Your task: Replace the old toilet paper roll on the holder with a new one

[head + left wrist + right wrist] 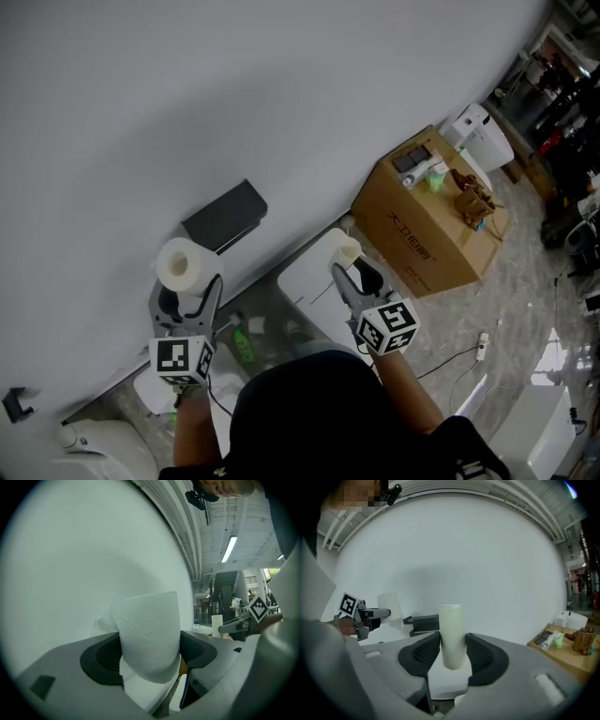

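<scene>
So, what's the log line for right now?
left gripper: shut on new roll | right gripper: shut on empty tube | holder: bare

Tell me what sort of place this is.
Probably a mock bathroom corner inside a larger hall: a wall-mounted holder, a white toilet-like fixture on the floor, and a cluttered cardboard box.

Two grippers are in view: one left gripper [190, 289] and one right gripper [354, 272]. There is one full toilet paper roll [180, 263] and one bare cardboard tube [347, 250]. One dark holder [225, 216] is on the wall. On the floor there is one brown cardboard box [427, 230], one white appliance [483, 138] and one green bottle [243, 345].
</scene>
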Demonstrator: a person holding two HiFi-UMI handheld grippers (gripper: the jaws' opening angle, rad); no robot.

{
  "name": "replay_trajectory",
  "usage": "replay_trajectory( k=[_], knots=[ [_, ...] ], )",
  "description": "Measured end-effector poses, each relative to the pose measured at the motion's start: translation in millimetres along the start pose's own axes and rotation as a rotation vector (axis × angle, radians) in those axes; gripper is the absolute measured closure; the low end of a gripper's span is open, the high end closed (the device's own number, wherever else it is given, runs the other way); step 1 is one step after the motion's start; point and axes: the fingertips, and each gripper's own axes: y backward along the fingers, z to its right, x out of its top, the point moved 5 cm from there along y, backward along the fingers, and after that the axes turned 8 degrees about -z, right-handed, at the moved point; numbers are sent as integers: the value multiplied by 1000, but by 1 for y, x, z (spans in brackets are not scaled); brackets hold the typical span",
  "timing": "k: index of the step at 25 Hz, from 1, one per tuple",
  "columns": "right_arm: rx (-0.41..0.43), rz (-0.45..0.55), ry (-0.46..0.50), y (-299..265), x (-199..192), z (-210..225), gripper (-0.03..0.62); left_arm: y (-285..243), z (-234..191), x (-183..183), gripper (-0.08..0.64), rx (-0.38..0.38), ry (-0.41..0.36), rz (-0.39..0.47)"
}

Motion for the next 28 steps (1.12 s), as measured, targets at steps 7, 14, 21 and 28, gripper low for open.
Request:
replay_trajectory(
  k=[7, 14, 21, 28],
  knots=[
    [-82, 33, -51, 21, -1, 28, 420, -47, 2, 28, 184, -27, 11, -14],
    [-134, 40, -88, 28, -3, 49, 420, -91, 0, 37, 184, -31, -10, -54],
    [-151, 35, -109, 25, -3, 63, 420, -119, -2, 36, 184, -32, -40, -98],
    [-139, 31, -110, 16, 0, 68, 420, -128, -5, 31, 184, -12, -108, -142]
  ],
)
